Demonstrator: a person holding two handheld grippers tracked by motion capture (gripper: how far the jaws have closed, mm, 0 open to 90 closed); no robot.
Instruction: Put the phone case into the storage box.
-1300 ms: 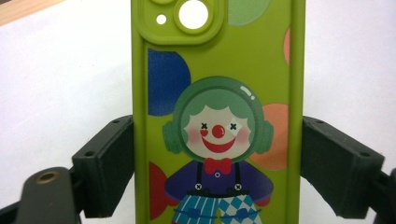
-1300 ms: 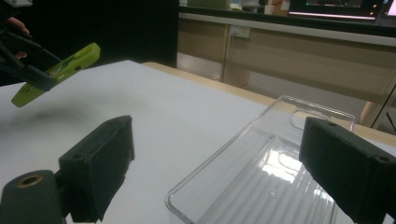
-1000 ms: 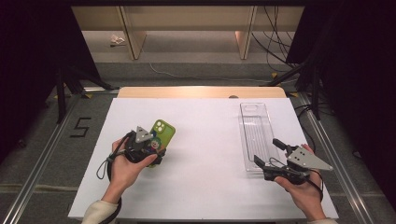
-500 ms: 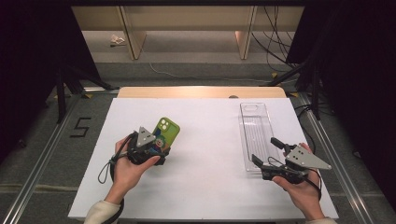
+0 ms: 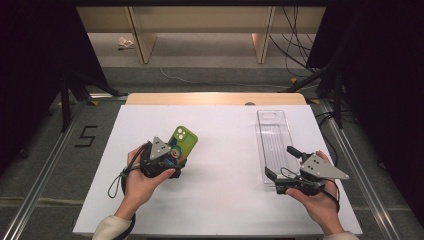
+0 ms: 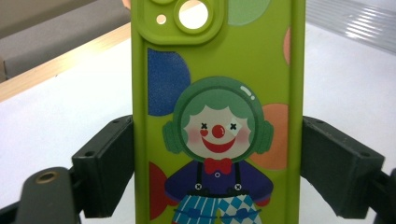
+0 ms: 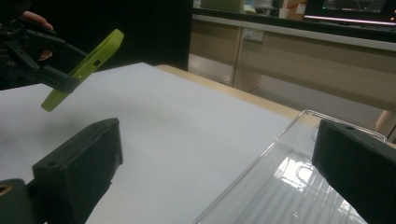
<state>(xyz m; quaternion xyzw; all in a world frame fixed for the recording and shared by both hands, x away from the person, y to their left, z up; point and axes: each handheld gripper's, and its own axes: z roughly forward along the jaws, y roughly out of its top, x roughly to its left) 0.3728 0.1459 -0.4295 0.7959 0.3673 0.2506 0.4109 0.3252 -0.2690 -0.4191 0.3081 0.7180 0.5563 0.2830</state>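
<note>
Jaws of the left gripper (image 5: 172,156) clamp the phone case (image 5: 181,143), its camera end tilted up and away.

- White table (image 5: 225,200), its wooden edge at the far side.
- Grey floor (image 5: 210,77) beyond.
- Wooden shelf legs (image 5: 142,40).
- Cables (image 5: 295,40).
- Painted number (image 5: 86,136).

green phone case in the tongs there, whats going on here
A person at a white table holds tongs in each hand. The left tongs are clamped on the sides of a green phone case with a clown print, lifted off the table and tilted. The right tongs have just been opening and hold nothing; they sit at the near end of a clear plastic tray lying flat on the table's right side.
</note>
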